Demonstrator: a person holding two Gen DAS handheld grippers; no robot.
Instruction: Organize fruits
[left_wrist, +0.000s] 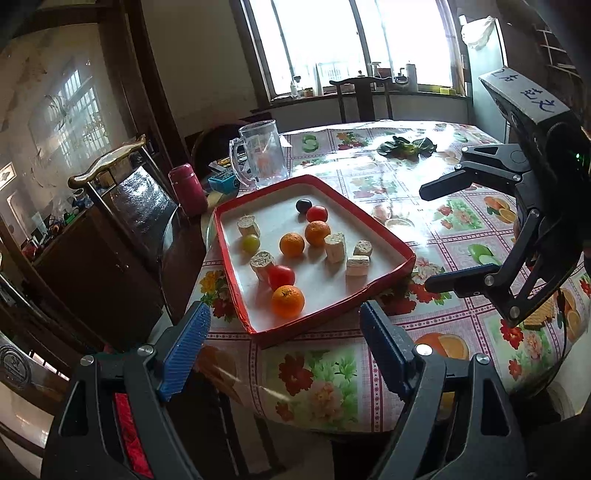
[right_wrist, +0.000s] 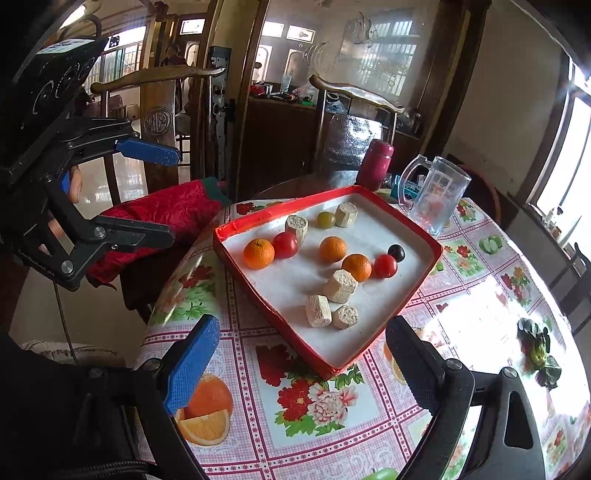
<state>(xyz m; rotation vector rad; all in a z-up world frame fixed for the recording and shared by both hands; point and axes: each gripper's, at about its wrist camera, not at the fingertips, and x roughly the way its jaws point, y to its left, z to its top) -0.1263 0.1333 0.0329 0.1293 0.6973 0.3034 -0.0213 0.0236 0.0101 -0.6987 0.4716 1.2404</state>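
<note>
Both grippers hang above the near edge of the table, fingers pointing toward the red tray. The left gripper is spread wide and grips nothing, as is the right gripper, which hovers level at the left one's right. The tray sits just beyond both sets of fingertips, with oranges, tomatoes, a green fruit, a dark fruit and pale chunks scattered inside.

Strong daylight from the window; glare on the tablecloth; room dim; edges curved, dark.
</note>
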